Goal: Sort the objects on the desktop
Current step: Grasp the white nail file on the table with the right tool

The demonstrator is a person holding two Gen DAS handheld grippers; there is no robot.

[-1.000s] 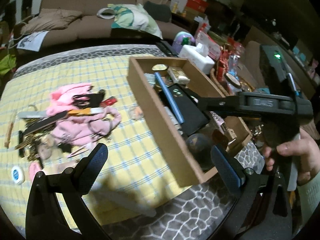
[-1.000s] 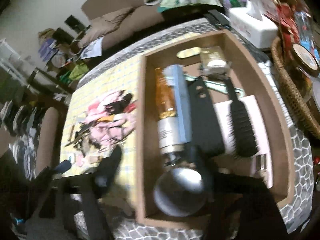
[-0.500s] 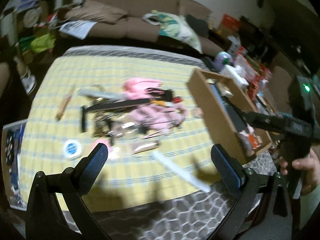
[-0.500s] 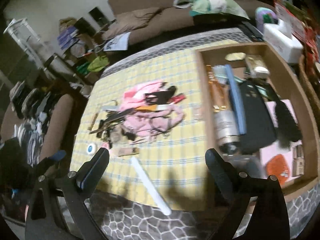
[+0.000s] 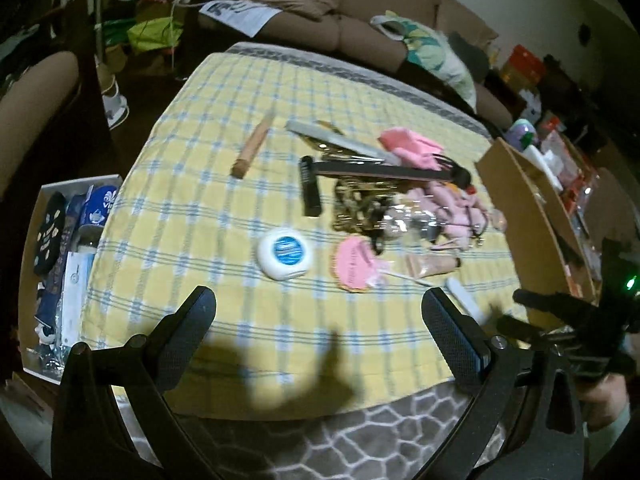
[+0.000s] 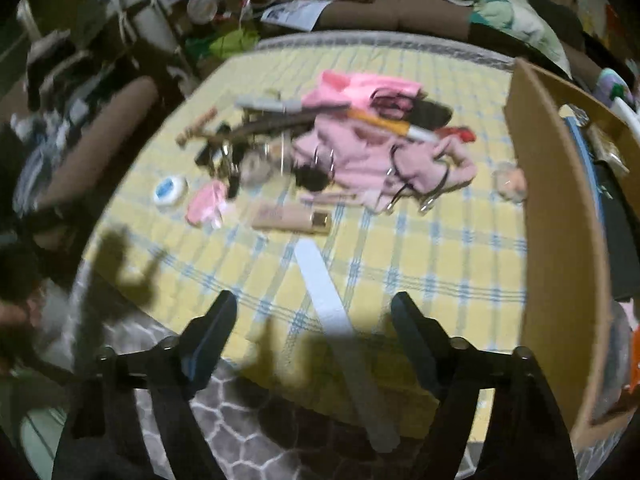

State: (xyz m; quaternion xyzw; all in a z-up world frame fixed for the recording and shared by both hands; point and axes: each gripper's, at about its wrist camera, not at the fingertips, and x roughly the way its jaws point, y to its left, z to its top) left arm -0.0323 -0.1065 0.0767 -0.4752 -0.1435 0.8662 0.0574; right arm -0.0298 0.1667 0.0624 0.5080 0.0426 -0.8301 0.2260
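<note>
Small objects are heaped on the yellow checked cloth [image 5: 224,184]: a pink cloth [image 6: 360,148], a beige tube [image 6: 288,216], a white round tin [image 5: 285,254], a pink disc [image 5: 354,264], a wooden stick [image 5: 252,148] and a black tube [image 5: 310,186]. A long white file [image 6: 340,320] lies at the cloth's near edge. My right gripper [image 6: 316,320] hovers over it. Its jaws are closing, with the file below and between them, untouched. My left gripper [image 5: 318,320] is open and empty, just short of the tin. The brown box [image 6: 560,240] stands to the right.
A carton of packets [image 5: 60,240] sits on the floor to the left. A brown armchair [image 6: 100,140] is on that side too. A sofa [image 5: 340,28] runs behind the table. The grey patterned table edge [image 5: 360,432] shows below the cloth.
Both grippers have swung left, away from the box and over the yellow cloth, and dropped lower. The right gripper's jaws stand narrower than half a second ago, now above the white file.
</note>
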